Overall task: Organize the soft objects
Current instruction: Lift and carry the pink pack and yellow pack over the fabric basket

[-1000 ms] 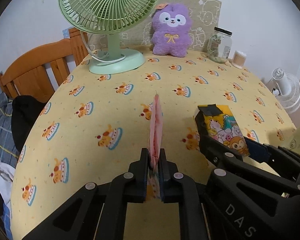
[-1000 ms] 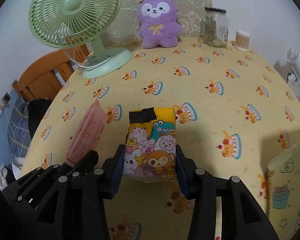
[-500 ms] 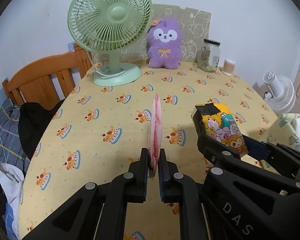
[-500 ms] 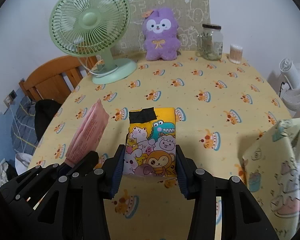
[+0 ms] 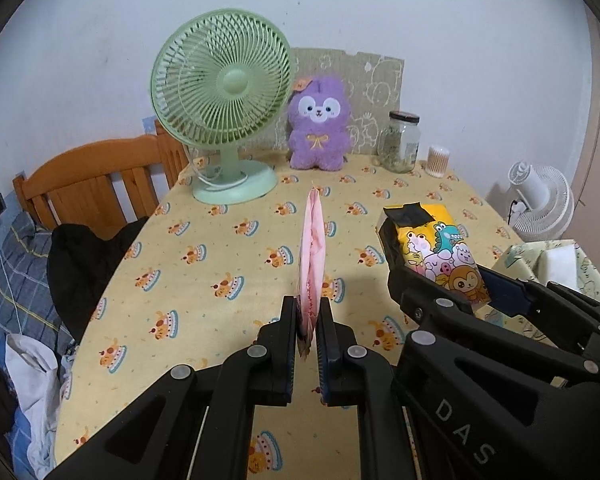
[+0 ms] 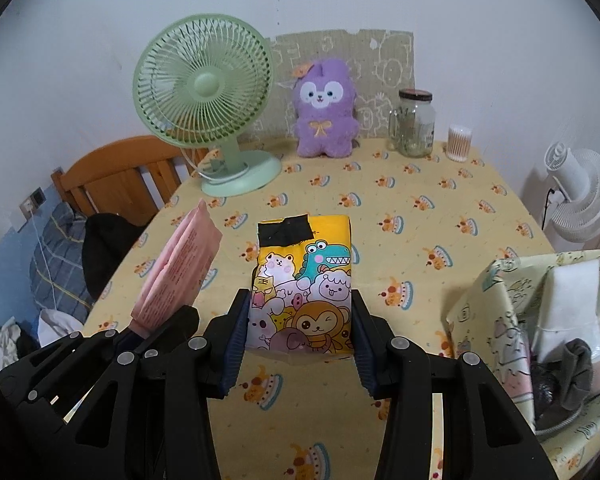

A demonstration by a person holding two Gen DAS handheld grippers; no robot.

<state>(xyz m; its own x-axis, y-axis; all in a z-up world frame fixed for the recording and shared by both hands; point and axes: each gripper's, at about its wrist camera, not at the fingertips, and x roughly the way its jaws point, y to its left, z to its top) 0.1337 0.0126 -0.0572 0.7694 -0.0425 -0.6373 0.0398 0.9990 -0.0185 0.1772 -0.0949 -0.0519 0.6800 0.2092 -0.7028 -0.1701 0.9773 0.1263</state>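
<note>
Aloft, pink pack, yellow pack, both gripped

A desk under a yellow cloth printed with little cakes carries, along its far edge, a green fan, a purple plush toy, a glass jar and a small tub of cotton swabs.

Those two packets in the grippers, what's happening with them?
A person holds both off the table. The left gripper is shut on a thin pink packet, edge-on. The right gripper clamps a yellow cartoon-animal packet. A patterned fabric bin sits at the right, neither packet in it yet.
</note>
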